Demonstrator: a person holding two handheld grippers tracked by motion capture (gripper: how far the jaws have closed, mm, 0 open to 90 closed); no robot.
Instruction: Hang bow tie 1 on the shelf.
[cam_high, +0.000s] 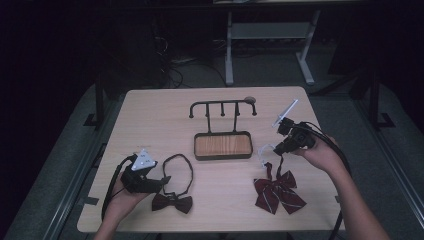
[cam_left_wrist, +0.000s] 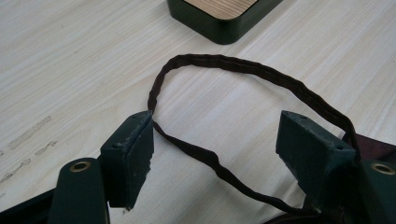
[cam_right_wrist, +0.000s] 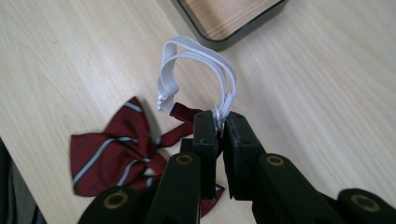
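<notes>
Two-handed handling of bow ties at a light wooden table (cam_high: 150, 107). The right gripper (cam_right_wrist: 219, 122) is clenched on the white elastic neck band (cam_right_wrist: 196, 60) of the striped red bow tie (cam_right_wrist: 114, 154); the band stands up as a loop above the closed jaws, while the bow itself hangs down to the table near the right front corner, partly lying on the wood. In the high view the right gripper (cam_high: 280, 146) sits just right of the hanger stand (cam_high: 222, 131), whose dark tray with a wooden floor occupies the table's middle and whose bar of hooks (cam_high: 223, 104) runs parallel to the far edge, above and beyond the tray.

The relation on which the coming move turns: the hooks lie up, toward the far edge and to the left of the held loop, and the right hand is clearly the nearer one. Judged from this, the loop's opening must face a hook's tip, and the trailing bow must clear the tray's rim.

The left gripper (cam_left_wrist: 215, 149) is released, its jaws spread on either side of the dark strap (cam_left_wrist: 243, 65) of the brown bow tie (cam_high: 172, 202), which lies flat near the front left edge, untouched by the pads. Nothing stands between the held band and the hooks.
</notes>
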